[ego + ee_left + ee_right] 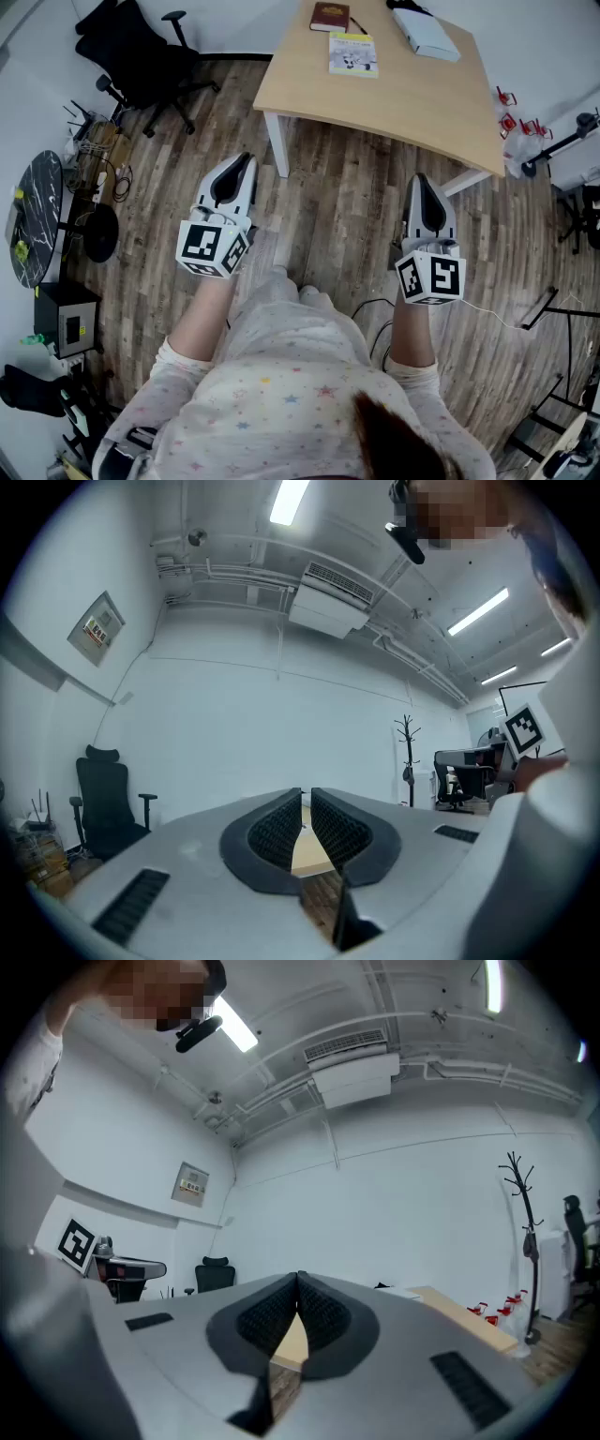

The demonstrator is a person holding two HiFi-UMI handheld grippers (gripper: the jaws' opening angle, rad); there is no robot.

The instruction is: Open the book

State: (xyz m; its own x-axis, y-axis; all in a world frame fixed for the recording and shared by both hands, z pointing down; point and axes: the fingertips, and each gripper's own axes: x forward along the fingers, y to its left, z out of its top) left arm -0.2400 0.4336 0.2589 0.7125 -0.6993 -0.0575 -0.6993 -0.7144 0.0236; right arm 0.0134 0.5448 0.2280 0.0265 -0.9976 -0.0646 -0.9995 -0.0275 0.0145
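At the far left of the head view a black office chair stands on the wood floor, beside the wooden table.

The left gripper is held level over the floor, short of the table's near edge. In the left gripper view its jaws are clenched, the ribbed pads drawn almost together with only a thin slit between them. Nothing is in that slit; a strip of the tabletop and floor shows through it.

Two books lie flat and closed at the table's far side, well apart from both grippers. A dark red book lies by the far edge, with a yellow-green book just in front of it. Both sit ahead of the gap between the two grippers, nearer the left one's line. To their right lies a white box.

The right gripper is also level, its tips just short of the table's near edge. In the right gripper view its jaws are clenched, the tips meeting with nothing gripped.
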